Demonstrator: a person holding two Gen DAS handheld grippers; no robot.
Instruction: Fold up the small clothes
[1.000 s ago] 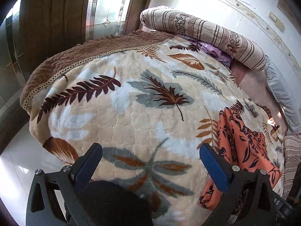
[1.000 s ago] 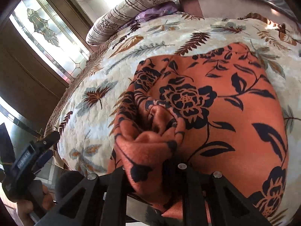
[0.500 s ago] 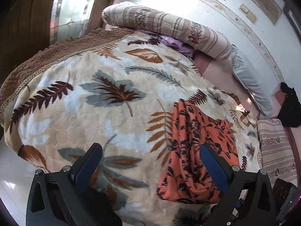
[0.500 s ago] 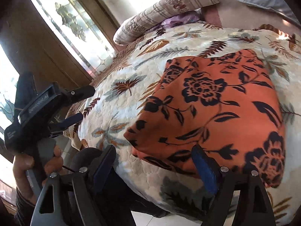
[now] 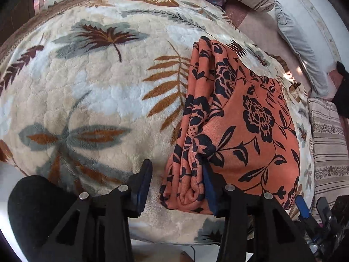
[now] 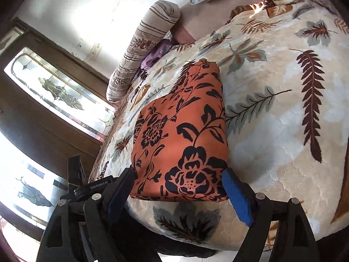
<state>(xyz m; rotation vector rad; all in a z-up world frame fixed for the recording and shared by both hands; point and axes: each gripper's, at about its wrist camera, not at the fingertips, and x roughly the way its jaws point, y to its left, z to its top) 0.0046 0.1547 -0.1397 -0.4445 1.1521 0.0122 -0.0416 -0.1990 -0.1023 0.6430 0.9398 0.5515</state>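
Note:
An orange garment with black flowers point(image 5: 244, 122) lies folded on the leaf-patterned blanket point(image 5: 91, 91), near the bed's front edge. It also shows in the right wrist view point(image 6: 181, 139). My left gripper point(image 5: 176, 185) is open, its jaws around the garment's bunched left edge at the near corner; the right finger point(image 5: 210, 187) presses into the cloth. My right gripper point(image 6: 181, 192) is open, its jaws spanning the garment's near end, with the blue pad point(image 6: 238, 198) beside the right corner.
A striped bolster point(image 6: 141, 50) and a purple cloth point(image 6: 157, 52) lie at the head of the bed. A grey pillow point(image 5: 298, 50) lies by the wall. A striped cushion point(image 5: 327, 139) sits right of the garment. The left gripper's body point(image 6: 87, 187) shows in the right wrist view.
My right gripper let go of the bunched cloth and opened. The garment now lies flat and folded. My left gripper moved right and in, to the garment's left edge, its jaws narrower than before.

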